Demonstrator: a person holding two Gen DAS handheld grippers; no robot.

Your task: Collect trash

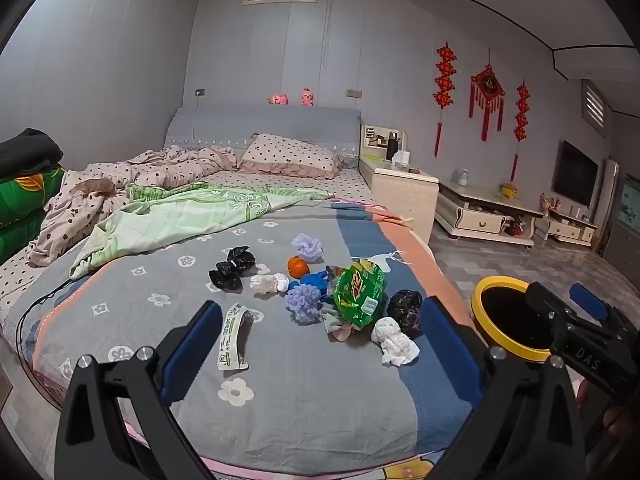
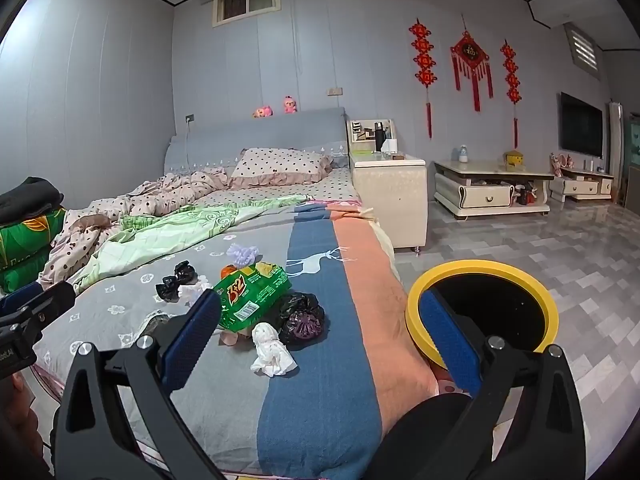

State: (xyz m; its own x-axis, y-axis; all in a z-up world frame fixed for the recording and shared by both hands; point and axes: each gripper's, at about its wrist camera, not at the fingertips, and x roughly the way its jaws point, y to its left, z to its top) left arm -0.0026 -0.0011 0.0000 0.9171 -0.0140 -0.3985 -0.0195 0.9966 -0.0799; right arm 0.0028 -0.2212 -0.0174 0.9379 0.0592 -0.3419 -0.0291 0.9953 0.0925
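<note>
Trash lies scattered on the bed's grey blanket [image 1: 300,400]: a green snack bag [image 1: 358,294], a white crumpled tissue [image 1: 394,340], a black bag wad [image 1: 405,310], a white wrapper strip [image 1: 233,338], another black bag [image 1: 232,270], a small tissue [image 1: 270,283] and an orange [image 1: 298,267]. My left gripper [image 1: 320,344] hovers open above the blanket's near end, nothing between its fingers. My right gripper [image 2: 324,344] is open too, empty, near the tissue [image 2: 272,350] and green bag [image 2: 252,294]. A yellow-rimmed black bin [image 2: 482,308] stands on the floor beside the bed.
Two purple yarn pompoms [image 1: 306,246] and a blue item [image 1: 314,280] lie among the trash. A rumpled quilt [image 1: 180,216] and pillow [image 1: 292,156] fill the bed's far half. A nightstand [image 2: 390,196] and low cabinet [image 2: 492,190] line the wall; tiled floor [image 2: 560,260] lies right.
</note>
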